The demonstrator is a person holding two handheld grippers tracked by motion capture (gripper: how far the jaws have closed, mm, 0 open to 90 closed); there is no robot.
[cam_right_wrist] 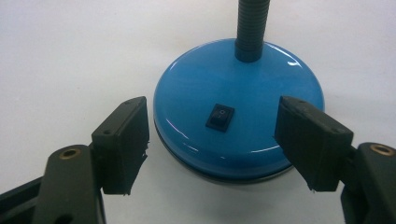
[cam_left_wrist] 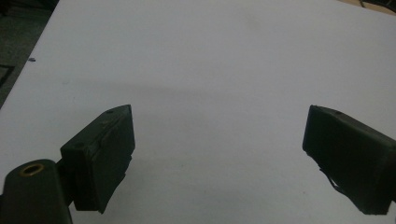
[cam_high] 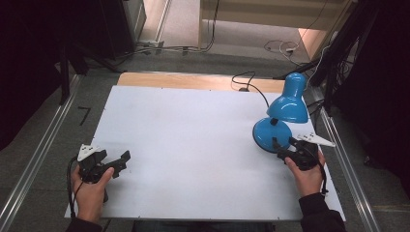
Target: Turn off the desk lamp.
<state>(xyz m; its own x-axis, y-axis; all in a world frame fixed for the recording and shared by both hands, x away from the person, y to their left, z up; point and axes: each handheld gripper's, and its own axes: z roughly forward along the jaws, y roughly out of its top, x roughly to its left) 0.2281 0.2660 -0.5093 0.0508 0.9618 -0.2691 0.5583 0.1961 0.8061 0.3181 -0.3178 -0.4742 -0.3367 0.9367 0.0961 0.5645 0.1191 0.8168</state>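
Blue desk lamp is standing near the right edge of the white tabletop, its round base sitting flat on the board and its shade leaning toward the far right corner. A black rocker switch is showing on top of the base, below the ribbed neck. The right gripper is hovering at the near side of the base, its jaws spreading wide to either side of it without touching in the right gripper view. The left gripper is resting near the front left corner, well apart from the lamp, its jaws gaping open over bare tabletop. A black power cord is trailing off the far edge.
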